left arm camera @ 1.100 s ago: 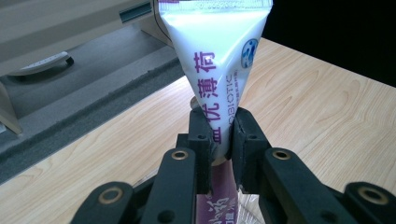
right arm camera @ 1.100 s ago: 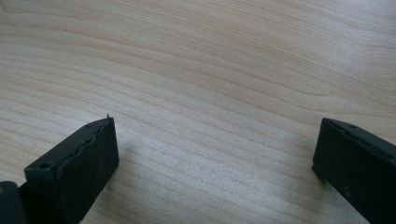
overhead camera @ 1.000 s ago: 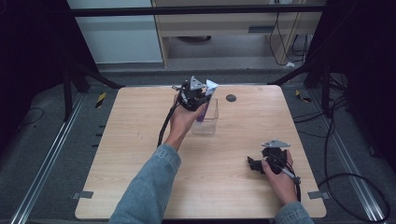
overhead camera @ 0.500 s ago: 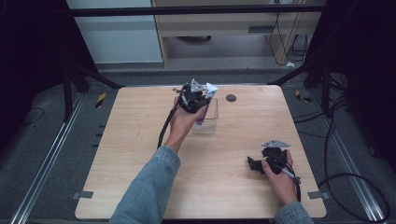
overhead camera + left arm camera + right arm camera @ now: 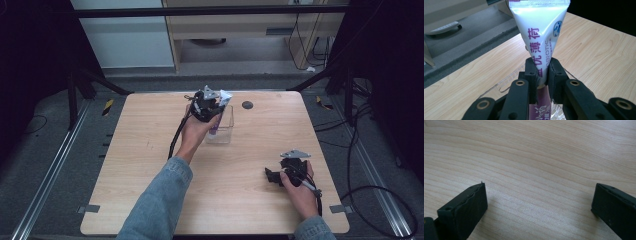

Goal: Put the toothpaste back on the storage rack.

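Left gripper (image 5: 541, 75): jaws clenched on the toothpaste tube (image 5: 539, 32), crimped end pointing away from the gripper.
Tube's place: over the clear container (image 5: 223, 131), at 12 o'clock on the tabletop (image 5: 150, 165).
Right gripper (image 5: 274, 176): jaws released and wide, resting at 4 o'clock — holding nothing.
Doing it well: I'd centre the tube over the container's opening, lower it straight, and unclench only once it rests inside.
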Available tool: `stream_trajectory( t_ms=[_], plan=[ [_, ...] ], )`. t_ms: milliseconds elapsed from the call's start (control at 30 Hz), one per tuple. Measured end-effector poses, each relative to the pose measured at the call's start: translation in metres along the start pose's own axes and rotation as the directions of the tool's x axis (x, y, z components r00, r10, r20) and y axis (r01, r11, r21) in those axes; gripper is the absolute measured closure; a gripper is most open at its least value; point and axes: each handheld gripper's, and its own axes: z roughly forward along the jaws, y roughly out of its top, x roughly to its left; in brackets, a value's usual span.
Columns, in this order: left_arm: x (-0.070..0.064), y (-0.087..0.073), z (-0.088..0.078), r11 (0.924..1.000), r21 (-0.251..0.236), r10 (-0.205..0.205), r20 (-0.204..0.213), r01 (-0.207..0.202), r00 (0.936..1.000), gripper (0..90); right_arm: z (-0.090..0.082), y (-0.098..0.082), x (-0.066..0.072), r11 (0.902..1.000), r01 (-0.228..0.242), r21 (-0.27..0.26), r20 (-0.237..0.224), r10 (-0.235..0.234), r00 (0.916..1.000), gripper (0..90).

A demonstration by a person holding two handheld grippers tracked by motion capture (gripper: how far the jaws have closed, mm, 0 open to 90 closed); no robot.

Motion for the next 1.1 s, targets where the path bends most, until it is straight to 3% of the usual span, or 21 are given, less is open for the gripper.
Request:
stream_trajectory(
  t_ms=[1100],
  plan=[
    [0.0036,-0.0037,0.0029,0.9965,0.084,0.001,0.008,-0.002,1.0000,79.2,0.0000,0.0000,-0.0001,1.0000,0.001,0.001,0.001,-0.001,1.0000,0.4]
  ],
)
